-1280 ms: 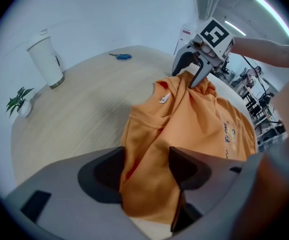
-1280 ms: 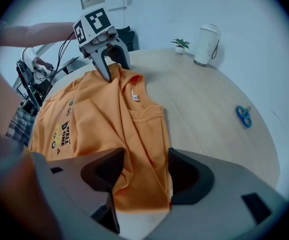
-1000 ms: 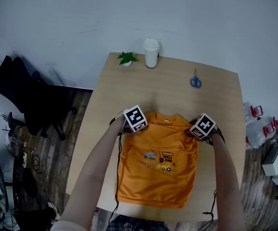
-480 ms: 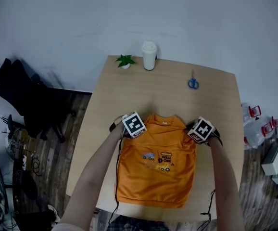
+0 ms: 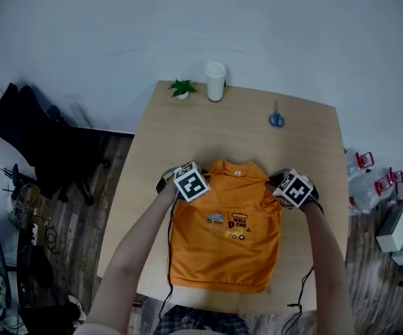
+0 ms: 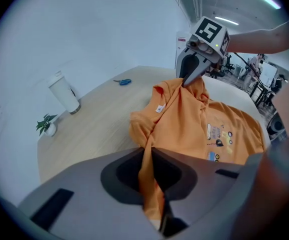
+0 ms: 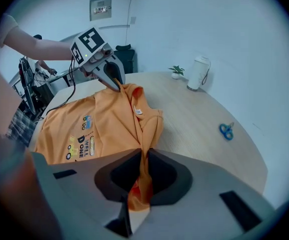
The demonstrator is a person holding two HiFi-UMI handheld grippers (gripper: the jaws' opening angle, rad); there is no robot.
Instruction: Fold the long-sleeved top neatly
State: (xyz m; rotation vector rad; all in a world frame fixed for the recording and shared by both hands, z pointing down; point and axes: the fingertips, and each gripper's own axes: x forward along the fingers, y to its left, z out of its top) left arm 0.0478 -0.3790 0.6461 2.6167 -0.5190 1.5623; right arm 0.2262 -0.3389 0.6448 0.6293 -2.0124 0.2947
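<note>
Both just closed onto orange top (image 5: pixel 226 246), left gripper (image 6: pixel 152 184), right gripper (image 7: pixel 140 181)

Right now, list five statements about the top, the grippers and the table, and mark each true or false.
1. The left gripper and the right gripper are both shut on the top. True; their jaws have just been closing, with cloth pinched in each.
2. The scissors lie on the top. False: they lie on bare table, apart from it.
3. The cup stands beside the plant. True.
4. The top's print faces down. False: it faces up.
5. The left gripper grips the hem. False: it grips a shoulder, near the collar.
</note>
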